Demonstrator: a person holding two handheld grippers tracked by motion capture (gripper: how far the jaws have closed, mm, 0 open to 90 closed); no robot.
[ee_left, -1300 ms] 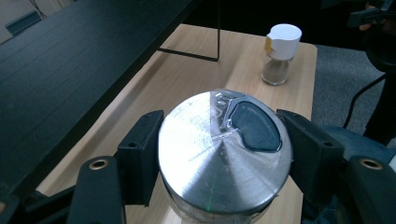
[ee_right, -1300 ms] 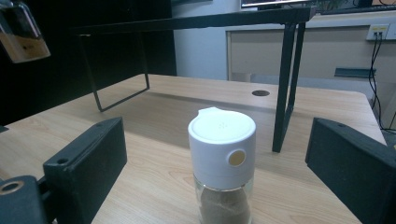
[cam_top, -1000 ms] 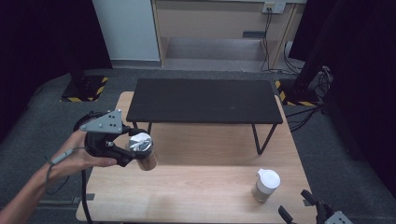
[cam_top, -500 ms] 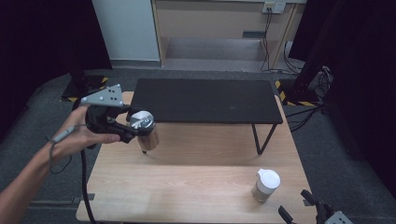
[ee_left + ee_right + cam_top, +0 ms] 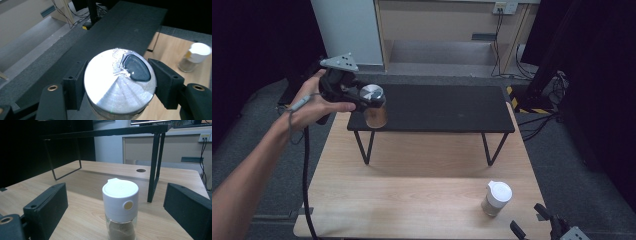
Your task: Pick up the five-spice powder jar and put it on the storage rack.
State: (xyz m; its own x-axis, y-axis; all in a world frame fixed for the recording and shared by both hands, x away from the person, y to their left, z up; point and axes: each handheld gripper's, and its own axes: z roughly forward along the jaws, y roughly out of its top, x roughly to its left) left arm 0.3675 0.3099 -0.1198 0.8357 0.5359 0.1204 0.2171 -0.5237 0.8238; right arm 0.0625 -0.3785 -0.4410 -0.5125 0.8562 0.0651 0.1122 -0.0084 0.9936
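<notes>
My left gripper is shut on a glass jar with a silver lid, held in the air over the left end of the black shelf. In the left gripper view the jar's silver lid sits clamped between both black jaws. A second jar with a white cap stands on the wooden table at the front right. My right gripper rests at the bottom right edge, open. In the right gripper view the white-capped jar stands between the wide-apart jaws, untouched, with my right gripper low at table level.
The black shelf stands on thin metal legs across the back of the table. A black cable hangs from the left gripper past the table's left edge. Beyond the table are grey floor and a cabinet.
My left gripper has carried the silver-lidded jar up and away from the table surface to the left end of the black shelf. The right gripper and the white-capped jar have stayed put.
</notes>
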